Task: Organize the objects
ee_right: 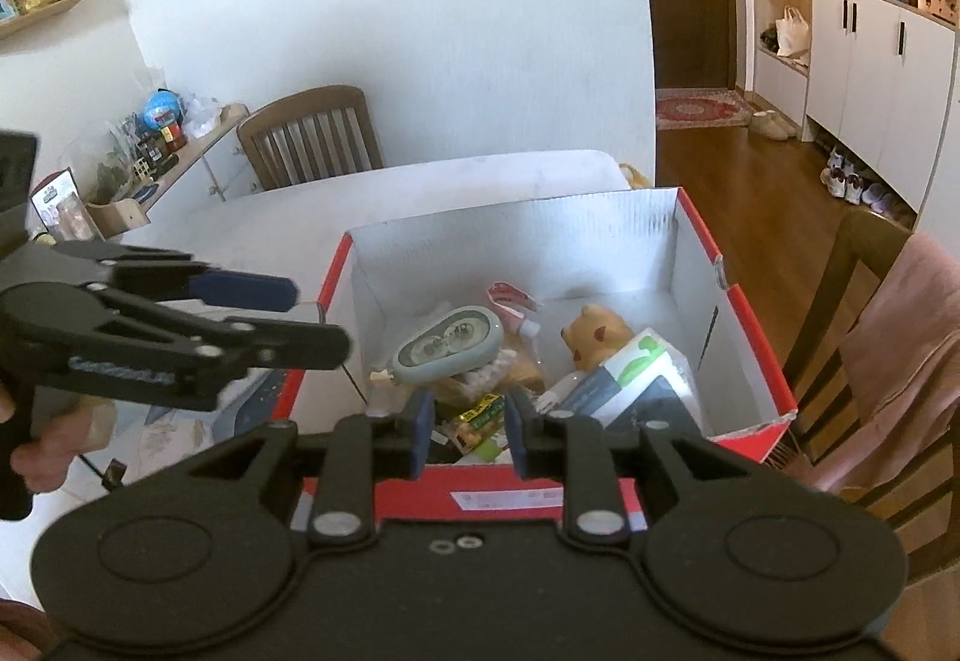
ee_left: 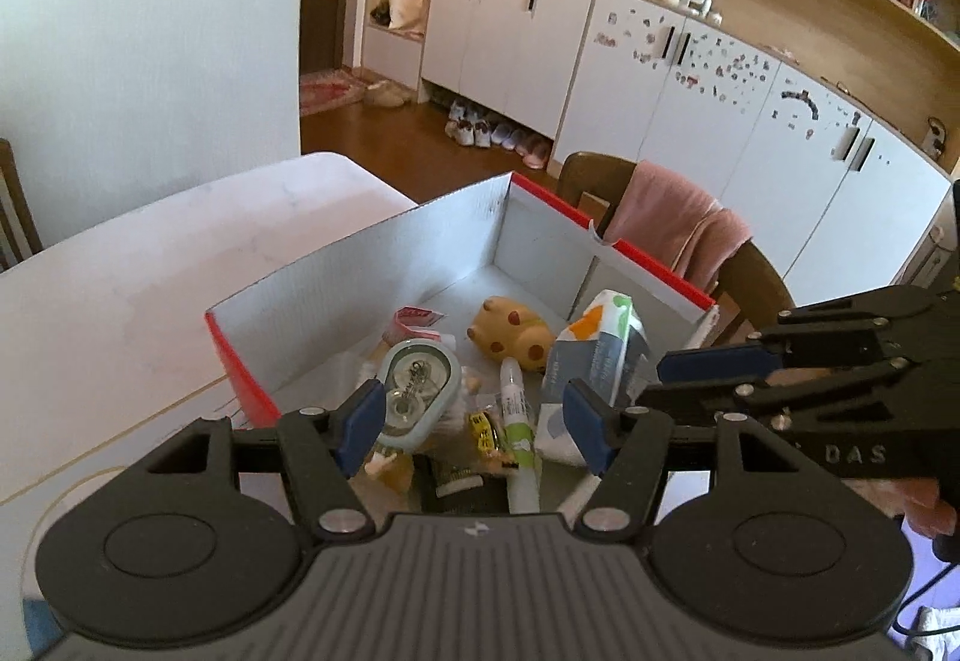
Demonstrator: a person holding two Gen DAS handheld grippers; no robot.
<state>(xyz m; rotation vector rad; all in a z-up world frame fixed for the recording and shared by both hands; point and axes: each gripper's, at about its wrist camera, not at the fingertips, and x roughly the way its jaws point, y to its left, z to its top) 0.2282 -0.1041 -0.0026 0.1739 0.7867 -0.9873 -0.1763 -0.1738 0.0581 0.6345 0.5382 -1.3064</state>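
Note:
A red cardboard box [ee_left: 246, 367] [ee_right: 750, 337] with white inside walls stands on the white table. In it lie a grey-green correction tape dispenser [ee_left: 417, 385] [ee_right: 450, 346], a yellow bear toy [ee_left: 510, 337] [ee_right: 597, 340], a white and green carton [ee_left: 594, 361] [ee_right: 636, 379], a white and green tube [ee_left: 516, 415], a red and white packet [ee_left: 414, 316] [ee_right: 510, 298] and a yellow snack packet [ee_right: 477, 418]. My left gripper [ee_left: 474, 421] [ee_right: 288, 313] is open and empty above the box's near edge. My right gripper [ee_right: 465, 433] [ee_left: 672, 379] is open and empty, hovering at the box's near rim.
The white table [ee_left: 150, 265] [ee_right: 420, 187] extends behind the box. A wooden chair with a pink cloth [ee_left: 678, 223] [ee_right: 900, 337] stands beside the box. Another chair [ee_right: 312, 136] is at the table's far side. White cabinets [ee_left: 660, 79] line the wall.

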